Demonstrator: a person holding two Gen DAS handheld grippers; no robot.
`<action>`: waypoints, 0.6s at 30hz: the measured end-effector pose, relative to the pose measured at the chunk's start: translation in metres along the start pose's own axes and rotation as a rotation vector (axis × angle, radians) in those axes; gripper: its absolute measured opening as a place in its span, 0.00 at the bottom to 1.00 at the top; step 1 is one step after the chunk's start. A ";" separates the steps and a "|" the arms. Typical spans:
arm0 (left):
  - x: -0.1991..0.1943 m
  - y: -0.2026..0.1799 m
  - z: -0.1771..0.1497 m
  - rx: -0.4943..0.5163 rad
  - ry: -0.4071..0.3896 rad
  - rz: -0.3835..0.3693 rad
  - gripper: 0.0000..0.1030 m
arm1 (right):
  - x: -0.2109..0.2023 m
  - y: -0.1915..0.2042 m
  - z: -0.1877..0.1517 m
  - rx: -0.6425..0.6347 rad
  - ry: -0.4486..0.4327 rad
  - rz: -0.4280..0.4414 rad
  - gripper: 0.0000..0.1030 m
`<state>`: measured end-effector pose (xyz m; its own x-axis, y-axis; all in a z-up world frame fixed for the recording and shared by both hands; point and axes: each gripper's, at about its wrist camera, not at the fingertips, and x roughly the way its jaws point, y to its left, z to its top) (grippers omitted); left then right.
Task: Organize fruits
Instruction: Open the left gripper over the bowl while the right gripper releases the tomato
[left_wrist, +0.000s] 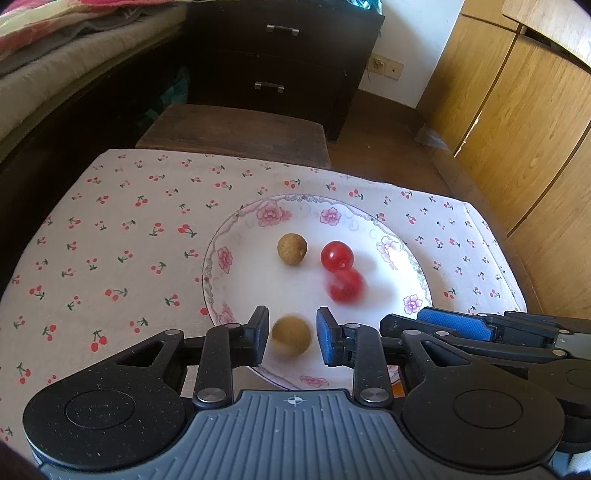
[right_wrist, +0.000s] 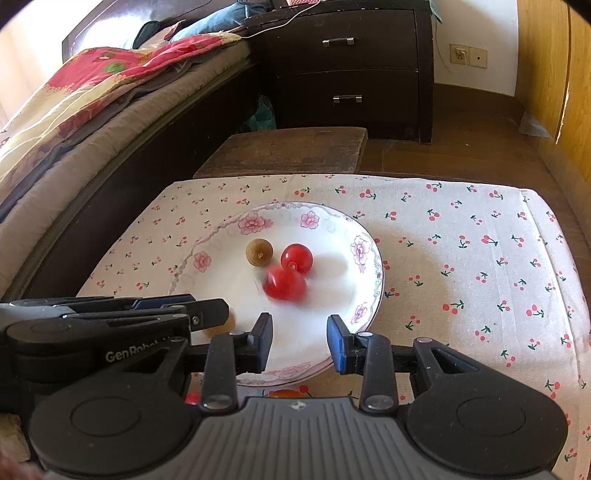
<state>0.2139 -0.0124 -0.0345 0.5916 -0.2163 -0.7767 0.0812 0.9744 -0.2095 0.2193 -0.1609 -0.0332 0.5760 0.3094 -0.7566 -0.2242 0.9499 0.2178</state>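
A white floral plate (left_wrist: 258, 280) (right_wrist: 332, 266) lies on the cherry-print cloth. On it sit a tan longan (left_wrist: 292, 249) (right_wrist: 259, 252), a sharp red cherry tomato (left_wrist: 336, 256) (right_wrist: 296, 258) and a second, motion-blurred red tomato (left_wrist: 345, 286) (right_wrist: 285, 283). A second tan longan (left_wrist: 291, 335), blurred, sits between my left gripper's (left_wrist: 291, 338) open fingers without touching the pads; in the right wrist view only its edge (right_wrist: 225, 325) shows behind the left gripper. My right gripper (right_wrist: 300, 341) (left_wrist: 458, 325) is open and empty over the plate's near rim.
A cherry-print cloth (left_wrist: 110, 258) (right_wrist: 480, 258) covers the table. Beyond its far edge stand a low wooden stool (left_wrist: 236, 129), a dark drawer chest (left_wrist: 280, 59), a bed (right_wrist: 74, 122) at left and wooden cabinets (left_wrist: 517, 110) at right. Something orange and something red (right_wrist: 284, 393) peek under the plate's near rim.
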 end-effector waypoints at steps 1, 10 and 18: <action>-0.001 0.000 0.000 -0.002 -0.003 -0.001 0.36 | -0.001 0.000 0.000 0.001 -0.004 0.000 0.33; -0.016 0.002 0.002 -0.019 -0.032 -0.015 0.40 | -0.018 0.007 -0.004 -0.018 -0.016 0.000 0.33; -0.033 0.004 -0.007 -0.021 -0.046 -0.022 0.41 | -0.035 0.013 -0.013 -0.022 -0.021 0.001 0.33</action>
<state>0.1896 -0.0015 -0.0138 0.6263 -0.2345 -0.7435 0.0783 0.9678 -0.2392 0.1864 -0.1602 -0.0122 0.5924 0.3118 -0.7429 -0.2421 0.9484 0.2049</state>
